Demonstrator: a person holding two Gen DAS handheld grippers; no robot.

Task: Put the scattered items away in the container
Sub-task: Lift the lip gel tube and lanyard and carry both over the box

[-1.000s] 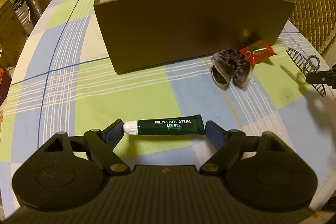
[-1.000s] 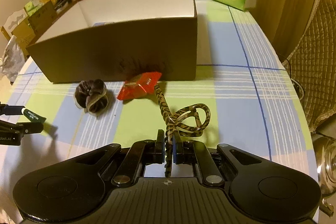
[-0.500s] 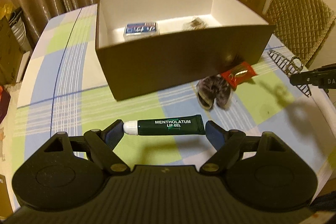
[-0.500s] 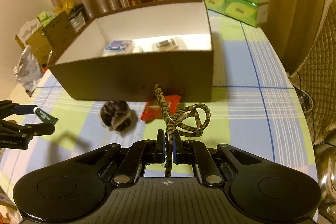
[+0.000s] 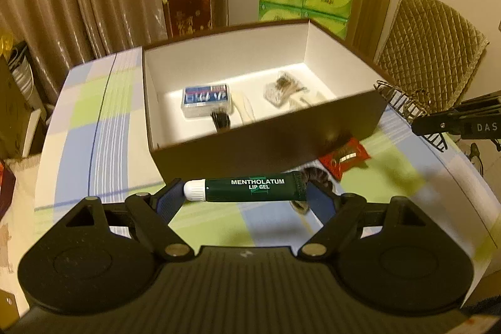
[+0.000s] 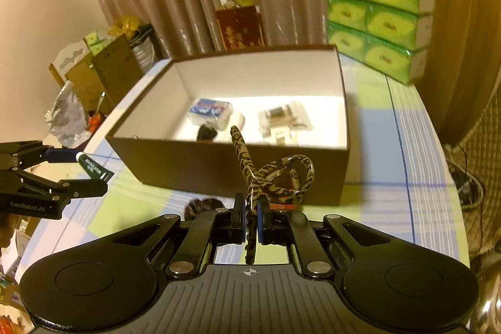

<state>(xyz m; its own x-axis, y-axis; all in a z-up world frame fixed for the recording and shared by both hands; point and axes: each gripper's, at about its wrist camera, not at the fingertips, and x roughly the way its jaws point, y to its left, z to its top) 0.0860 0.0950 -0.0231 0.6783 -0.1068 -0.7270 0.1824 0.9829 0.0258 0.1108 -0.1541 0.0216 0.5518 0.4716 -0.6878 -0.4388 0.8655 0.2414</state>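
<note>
My left gripper [image 5: 244, 194] is shut on a dark green Mentholatum lip gel tube [image 5: 250, 186], held crosswise in the air just short of the brown box's near wall [image 5: 266, 143]. My right gripper [image 6: 250, 216] is shut on a leopard-print hair claw clip [image 6: 269, 174], also lifted, in front of the box [image 6: 219, 161]. The box holds a blue-labelled pack [image 5: 205, 99], a clear packet [image 5: 281, 86] and other small items. A dark scrunchie [image 5: 316, 177] and a red sachet [image 5: 344, 157] lie on the checked tablecloth by the box's front wall.
Green tissue packs [image 6: 379, 17] are stacked at the table's far right. A quilted chair [image 5: 432, 52] stands to the right of the table. Cartons and bags [image 6: 94, 68] sit off the table's left side. Curtains hang behind.
Both grippers have risen and moved toward the box with their items held, so the box's inside has come into view. The scrunchie and sachet have stayed on the cloth.
</note>
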